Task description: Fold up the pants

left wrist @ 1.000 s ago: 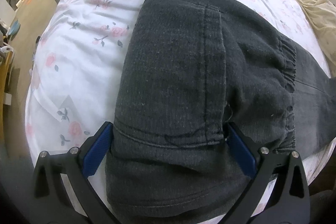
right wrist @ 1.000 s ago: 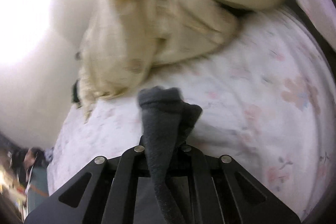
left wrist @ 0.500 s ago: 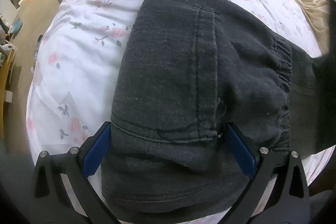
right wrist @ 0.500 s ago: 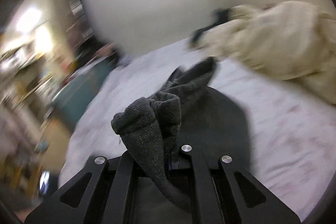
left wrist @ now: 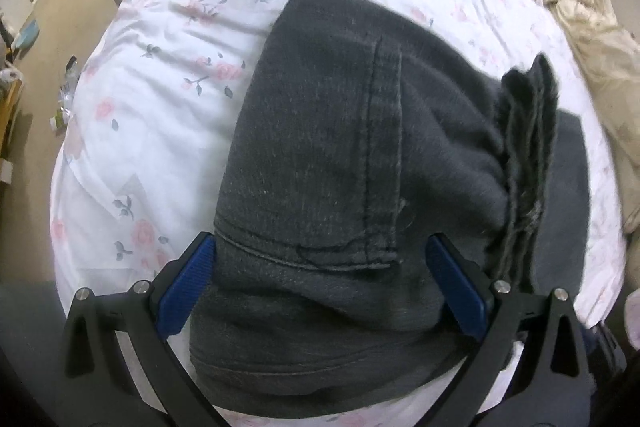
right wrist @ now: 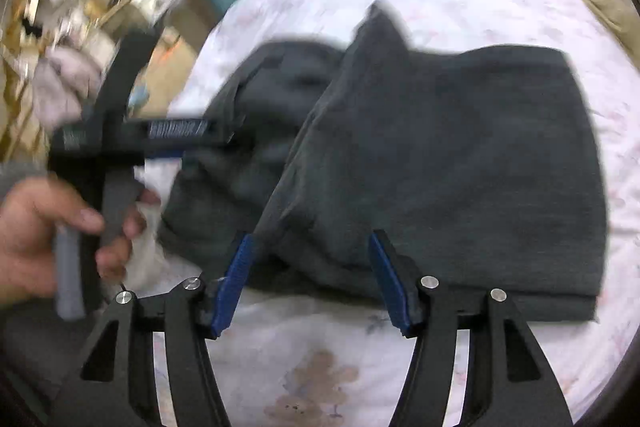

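Dark grey pants (left wrist: 320,147) lie on the floral bedsheet (left wrist: 168,75), filling the centre of the left wrist view. We see a stitched pocket seam running from 12 toward 6 through the middle of the cloth, and a hem line across at 6. At 3 o'clock a bunched edge of folded cloth stands up, slightly blurred.

In the right wrist view the same pants (right wrist: 440,155) spread from centre to 3 o'clock, with one layer laid over another; a peaked corner sticks up at 12.

Left gripper (left wrist: 320,259): tongs wide, blue pads (left wrist: 188,287) either side of the waist end of the pants. Cloth sits between them; we cannot tell whether the pads actually press it. From the right wrist view this gripper (right wrist: 224,139) shows at 9 o'clock, reaching onto the pants, held by a hand (right wrist: 36,239) at 8 o'clock. Blur hides its tips there.

Right gripper (right wrist: 312,259): tongs opening, about mid-width. The near edge of the pants lies between the pads (right wrist: 236,279), not pinched.

Outward: a beige crumpled blanket (left wrist: 592,39) at 2 o'clock on the bed in the left wrist view, with dark items beyond it at 1. Brown floor (left wrist: 52,39) at 9–10 o'clock. Right wrist view shows blurred room clutter at 10–11 o'clock.
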A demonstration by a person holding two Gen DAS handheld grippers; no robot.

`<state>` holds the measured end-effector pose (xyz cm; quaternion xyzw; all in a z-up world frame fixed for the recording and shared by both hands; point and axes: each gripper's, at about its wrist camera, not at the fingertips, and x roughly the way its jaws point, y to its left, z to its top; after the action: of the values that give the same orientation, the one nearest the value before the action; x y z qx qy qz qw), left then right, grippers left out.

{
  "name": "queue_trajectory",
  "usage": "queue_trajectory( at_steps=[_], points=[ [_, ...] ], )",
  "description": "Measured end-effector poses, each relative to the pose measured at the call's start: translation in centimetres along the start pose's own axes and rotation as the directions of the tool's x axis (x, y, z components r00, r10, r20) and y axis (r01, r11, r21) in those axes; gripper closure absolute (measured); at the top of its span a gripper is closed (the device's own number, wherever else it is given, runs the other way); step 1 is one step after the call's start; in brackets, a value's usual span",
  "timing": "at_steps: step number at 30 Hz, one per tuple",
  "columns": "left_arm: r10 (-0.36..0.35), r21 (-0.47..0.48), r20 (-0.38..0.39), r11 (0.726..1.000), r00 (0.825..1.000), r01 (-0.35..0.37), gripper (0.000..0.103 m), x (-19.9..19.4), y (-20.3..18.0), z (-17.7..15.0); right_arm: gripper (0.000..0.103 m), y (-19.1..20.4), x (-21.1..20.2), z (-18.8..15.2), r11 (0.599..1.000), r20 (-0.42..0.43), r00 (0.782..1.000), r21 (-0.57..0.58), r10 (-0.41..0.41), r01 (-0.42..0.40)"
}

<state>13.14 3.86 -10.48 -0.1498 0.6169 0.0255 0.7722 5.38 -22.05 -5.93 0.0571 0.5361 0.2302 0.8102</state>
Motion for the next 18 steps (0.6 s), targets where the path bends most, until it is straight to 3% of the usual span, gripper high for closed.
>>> queue_trajectory(
  at_steps=[4,7,11,14,15,17,18],
  points=[
    [-0.033,0.032,0.061,0.999,0.998,0.031,0.004,-1.7,-0.6,0.4,0.041,-4.1,-2.1,1.4,0.980,0.108,0.991,0.189,-0.085,0.064],
    [-0.086,0.114,0.120,0.991,0.989,0.072,0.005,-3.6,-1.9,0.1,0.041,-7.4,-1.9,1.7,0.937,0.109,0.987,0.342,-0.114,0.071],
    [-0.221,0.222,0.081,0.955,0.972,0.198,0.005,-4.9,-4.5,-0.9,0.041,-9.9,-1.1,0.9,0.867,0.075,0.994,0.498,-0.075,0.027],
    [-0.319,0.281,-0.065,0.903,0.946,0.324,0.035,-3.7,-7.5,-2.3,0.041,-11.4,-1.7,0.0,0.836,0.087,0.993,0.548,-0.075,0.015],
    [-0.315,0.283,-0.105,0.900,0.943,0.332,0.044,-3.2,-7.9,-2.5,0.041,-12.3,-2.1,-0.3,0.820,0.097,0.992,0.573,-0.077,0.008],
    [-0.280,0.277,-0.148,0.909,0.949,0.311,0.044,-1.6,-8.8,-2.8,0.041,-14.0,-2.6,-1.2,0.790,0.104,0.991,0.614,-0.088,0.005],
    [-0.253,0.272,-0.160,0.918,0.954,0.289,0.050,-0.9,-9.2,-3.0,0.041,-15.0,-2.7,-1.6,0.772,0.100,0.990,0.635,-0.099,0.013]
  ],
)
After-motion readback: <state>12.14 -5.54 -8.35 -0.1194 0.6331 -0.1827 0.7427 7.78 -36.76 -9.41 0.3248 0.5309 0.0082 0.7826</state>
